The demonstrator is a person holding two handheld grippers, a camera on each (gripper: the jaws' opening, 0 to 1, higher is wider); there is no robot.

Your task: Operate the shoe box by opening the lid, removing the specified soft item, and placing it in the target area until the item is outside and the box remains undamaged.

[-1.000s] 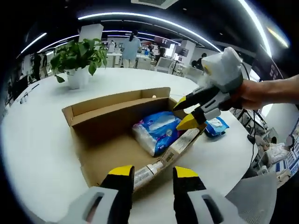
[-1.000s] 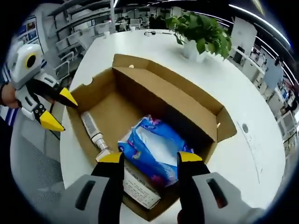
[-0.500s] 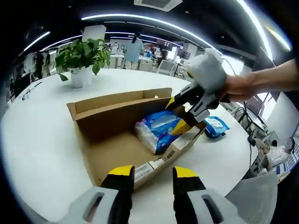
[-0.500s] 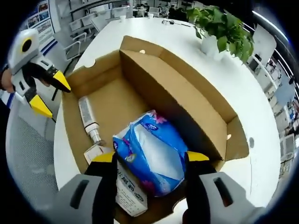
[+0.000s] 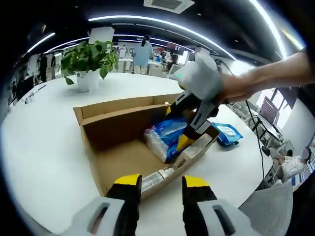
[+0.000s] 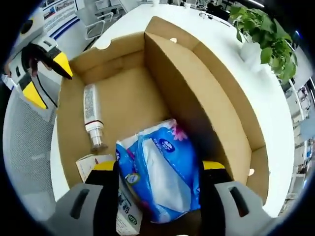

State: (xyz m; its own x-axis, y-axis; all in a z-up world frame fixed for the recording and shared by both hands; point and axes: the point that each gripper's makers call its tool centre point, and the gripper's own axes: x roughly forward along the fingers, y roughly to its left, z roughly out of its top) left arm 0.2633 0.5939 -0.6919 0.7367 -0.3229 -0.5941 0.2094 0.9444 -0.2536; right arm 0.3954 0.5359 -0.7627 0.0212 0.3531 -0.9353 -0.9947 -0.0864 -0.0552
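the right tool [image 6: 158, 167] has its yellow-tipped jaws spread wide, straddling the blue-and-white soft plastic pack [image 6: 158, 172] inside the open brown cardboard shoe box [image 6: 224, 103]. the pack lies directly ahead between the jaws, its long axis running along them. the left tool [image 5: 160, 184], jaws apart and empty, hovers outside the box's near wall over the white worktop [image 5: 39, 142], farther from the pack.

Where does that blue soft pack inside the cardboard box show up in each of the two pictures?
Left gripper view: the blue pack lies right of centre inside the box, with the right gripper reaching down over it.
Right gripper view: the blue pack sits low in the middle, between that gripper's two yellow-tipped jaws.
Shared landmark: the potted plant on the white table beyond the box.
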